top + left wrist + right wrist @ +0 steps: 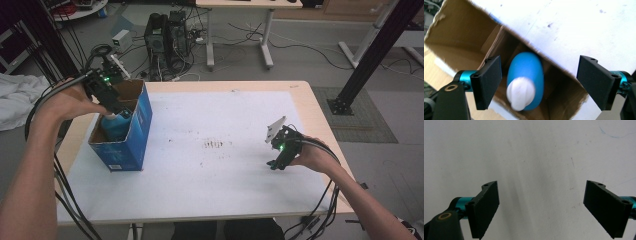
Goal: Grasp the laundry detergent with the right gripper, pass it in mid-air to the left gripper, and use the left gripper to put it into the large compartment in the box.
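1. A blue cardboard box (125, 132) stands open-topped near the left edge of the desk (300, 95), on the white sheet (225, 175) that covers most of the top.
2. Inside the box is a blue bottle (116, 125) with a white cap (520, 96); in the left gripper view the cap points up toward the camera and the bottle leans against the brown inner wall on the side nearest the middle of the desk.
3. The left gripper (107, 95) hangs over the box's open top, held from the left edge by the person's left hand (67, 102).
4. Its jaws stand apart, one on each side of the bottle. The jaw on the left of that view sits just beside the bottle; I cannot tell whether it grazes it. The other jaw is well clear, so nothing is clamped.
5. The right gripper (277, 162) rests low over the white sheet near the right edge of the desk, held in the right hand (312, 157).
6. Its jaws are spread wide, with bare, lightly scuffed sheet between them.
7. A patch of brownish marks (214, 145) lies on the sheet about midway between the two grippers.
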Motion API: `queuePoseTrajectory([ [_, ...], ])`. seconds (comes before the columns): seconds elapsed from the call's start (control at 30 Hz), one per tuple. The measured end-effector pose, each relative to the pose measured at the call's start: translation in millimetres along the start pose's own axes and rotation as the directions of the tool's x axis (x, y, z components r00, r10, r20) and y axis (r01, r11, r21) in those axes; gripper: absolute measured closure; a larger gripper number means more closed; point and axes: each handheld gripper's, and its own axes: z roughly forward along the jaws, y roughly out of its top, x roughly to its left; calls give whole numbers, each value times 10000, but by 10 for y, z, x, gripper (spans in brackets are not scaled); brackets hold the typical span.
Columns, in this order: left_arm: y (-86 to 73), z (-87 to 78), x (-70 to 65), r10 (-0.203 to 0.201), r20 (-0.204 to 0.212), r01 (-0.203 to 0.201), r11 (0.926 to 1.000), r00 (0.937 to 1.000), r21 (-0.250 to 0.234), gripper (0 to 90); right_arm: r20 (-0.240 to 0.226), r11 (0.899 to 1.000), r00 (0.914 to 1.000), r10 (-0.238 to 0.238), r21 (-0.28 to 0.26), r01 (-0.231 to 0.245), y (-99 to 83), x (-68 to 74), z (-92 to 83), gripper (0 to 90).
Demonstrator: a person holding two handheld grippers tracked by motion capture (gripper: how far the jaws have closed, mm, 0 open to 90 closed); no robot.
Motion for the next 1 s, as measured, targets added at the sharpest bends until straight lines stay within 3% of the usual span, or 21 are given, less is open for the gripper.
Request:
queuePoseTrajectory([
  [0.07, 26, -7, -28, 0, 26, 0, 9999, 10000, -123, 195, -8, 10000, 10000, -3, 24, 3, 3, -1, -4, 125],
  [0.27, 220, -39, -174, 720, 43, -718, 9969, 9974, -318, 162, 36, 9999, 9999, -111, -57, 111, 11, -19, -14, 125],
  [0.3, 246, -35, -201, 680, 108, -674, 9965, 9976, -490, 162, 29, 9999, 9999, -112, -49, 112, 11, -19, -14, 125],
  [0.5, 436, 22, -360, 1300, 293, -1283, 9903, 9911, -533, 162, 86, 9999, 10000, 25, -140, -24, 13, -7, -1, 125],
  [0.53, 476, 26, -376, 1645, 295, -1635, 9859, 9859, -342, 162, 93, 9999, 10000, 23, -132, -21, 15, -8, -2, 125],
  [0.57, 516, 65, -440, 1530, 346, -1509, 9869, 9876, -565, 162, 82, 9999, 10000, 29, -162, -27, 17, -8, -1, 125],
  [0.67, 620, 122, -542, 1922, 415, -1898, 9802, 9805, -568, 162, 110, 9999, 9999, 11, -150, -9, 24, -9, -1, 125],
  [0.7, 662, 140, -564, 2306, 432, -2290, 9726, 9721, -401, 162, 91, 9999, 10000, 9, -140, -8, 25, -11, 0, 125],
  [0.77, 705, 190, -622, 2402, 541, -2377, 9701, 9692, -482, 162, 97, 9999, 10000, 21, -147, -19, 26, -12, 1, 125],
  [0.8, 762, 267, -703, 2624, 699, -2588, 9643, 9624, -563, 162, 106, 9999, 9999, 6, -169, -5, 29, -16, 1, 125],
  [0.87, 814, 390, -823, 2433, 868, -2363, 9680, 9661, -839, 161, 20, 10000, 10000, -41, -33, 41, 36, -22, -14, 125],
  [0.93, 877, 496, -895, 2864, 964, -2823, 9578, 9532, -538, 161, 13, 10000, 10000, -60, -27, 61, 43, -22, -18, 125],
  [1.0, 924, 628, -988, 2969, 1179, -2928, 9548, 9476, -508, 161, 2, 9999, 10000, -95, -37, 95, 48, -21, -21, 125],
])
